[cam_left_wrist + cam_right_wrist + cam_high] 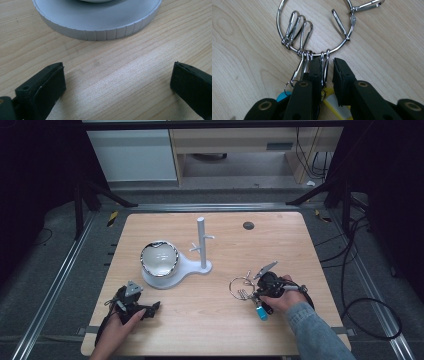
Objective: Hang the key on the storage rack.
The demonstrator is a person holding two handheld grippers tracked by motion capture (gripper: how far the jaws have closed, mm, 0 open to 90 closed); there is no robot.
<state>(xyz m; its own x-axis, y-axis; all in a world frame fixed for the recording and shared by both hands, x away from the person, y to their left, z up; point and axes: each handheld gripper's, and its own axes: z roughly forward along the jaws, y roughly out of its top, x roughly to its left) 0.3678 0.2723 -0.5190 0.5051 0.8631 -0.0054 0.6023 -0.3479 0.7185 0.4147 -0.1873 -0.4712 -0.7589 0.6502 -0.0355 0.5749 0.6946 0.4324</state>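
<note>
A metal key ring [241,285] hung with several snap hooks lies flat on the wooden table [210,320] at the right. In the right gripper view the key ring [337,48] is just ahead of my right gripper [327,67]. Its jaws stand a narrow gap apart, two hooks lie between them, and a sliver of space shows at one pad. A blue tag [283,96] and a yellow tag [334,102] lie under the jaws. My right gripper [252,292] is low over the table. My left gripper [139,297] rests at the front left, open wide [117,75] and holding nothing.
A white stand [201,242] with a pegged post rises mid-table. Its round base [150,281] carries a shiny bowl [159,257], and that base's ribbed rim [100,35] is just beyond the left jaws. A dark grommet [248,225] marks the far right.
</note>
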